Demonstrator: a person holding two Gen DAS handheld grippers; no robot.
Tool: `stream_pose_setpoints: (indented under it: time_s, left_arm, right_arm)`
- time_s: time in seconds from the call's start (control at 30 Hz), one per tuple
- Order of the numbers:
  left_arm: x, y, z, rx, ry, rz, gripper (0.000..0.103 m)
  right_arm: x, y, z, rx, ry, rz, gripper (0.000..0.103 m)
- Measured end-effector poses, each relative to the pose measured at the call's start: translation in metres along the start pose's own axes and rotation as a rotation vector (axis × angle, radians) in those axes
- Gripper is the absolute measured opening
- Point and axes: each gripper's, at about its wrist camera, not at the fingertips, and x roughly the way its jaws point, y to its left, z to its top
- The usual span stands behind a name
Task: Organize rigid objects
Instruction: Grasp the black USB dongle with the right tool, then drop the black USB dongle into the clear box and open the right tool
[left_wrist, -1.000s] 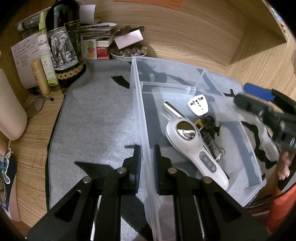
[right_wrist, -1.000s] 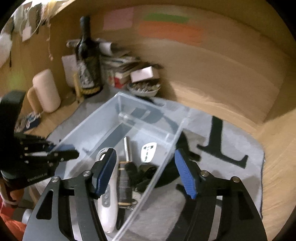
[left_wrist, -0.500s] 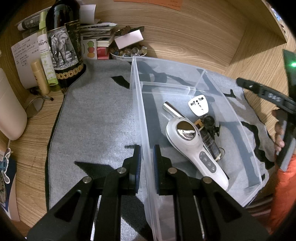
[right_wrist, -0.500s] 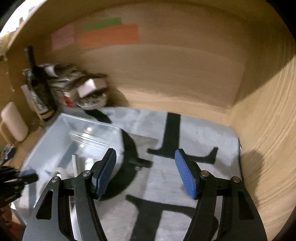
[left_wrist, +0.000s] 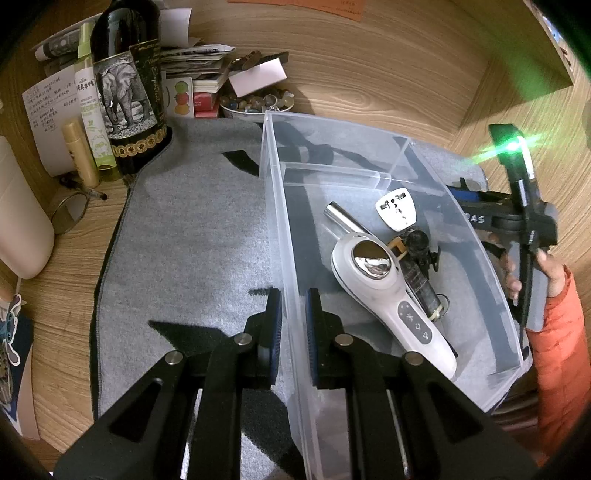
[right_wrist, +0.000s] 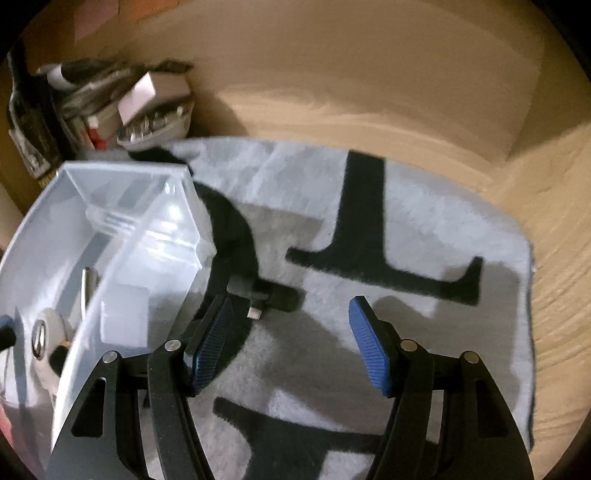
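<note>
left tongs (left_wrist: 293, 314) pinching bin (left_wrist: 273, 206) wall at 6 | right tongs (right_wrist: 291, 343) spread, empty | adapter (right_wrist: 258, 291) on mat (right_wrist: 424, 229) at 11, beside bin | light, stiff, small: I'd grip its dark body, not the plug

A grey mat (left_wrist: 192, 229) with black shapes lies on a wooden desk (left_wrist: 55, 314). Behind the mat stands a wooden back wall (left_wrist: 369, 74), and to the right of the mat a wooden side wall (right_wrist: 554, 203). An orange paper (left_wrist: 314, 5) is stuck high on the back wall. The light is warm and throws dark shadows on the mat.
</note>
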Motion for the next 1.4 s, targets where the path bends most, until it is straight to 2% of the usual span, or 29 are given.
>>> stream_pose_setpoints:
  time_s: [0.2, 0.27, 0.43, 0.77, 1.07, 1.4]
  left_arm:
    - [0.000, 0.000, -0.001, -0.003, -0.001, -0.003, 0.011]
    - [0.001, 0.000, -0.001, -0.004, 0.000, -0.006, 0.011]
    - [0.001, 0.000, -0.001, -0.006, 0.001, -0.010, 0.011]
    - [0.001, 0.001, -0.001, -0.006, 0.001, -0.010, 0.011]
    - [0.001, 0.000, 0.000, -0.007, 0.001, -0.011, 0.011]
    - [0.001, 0.000, -0.001, -0.004, 0.001, -0.008, 0.011]
  right_arm:
    - [0.015, 0.005, -0.001, -0.030, 0.023, -0.013, 0.061]
    - [0.015, 0.008, 0.000, -0.042, 0.014, -0.014, 0.058]
    - [0.015, 0.011, 0.000, -0.058, 0.005, 0.019, 0.032]
    - [-0.007, 0.016, 0.002, -0.044, -0.036, -0.003, 0.032]
    - [-0.056, 0.017, 0.008, -0.047, -0.151, 0.000, 0.032]
    - [-0.109, 0.048, 0.003, -0.121, -0.273, 0.049, 0.032]
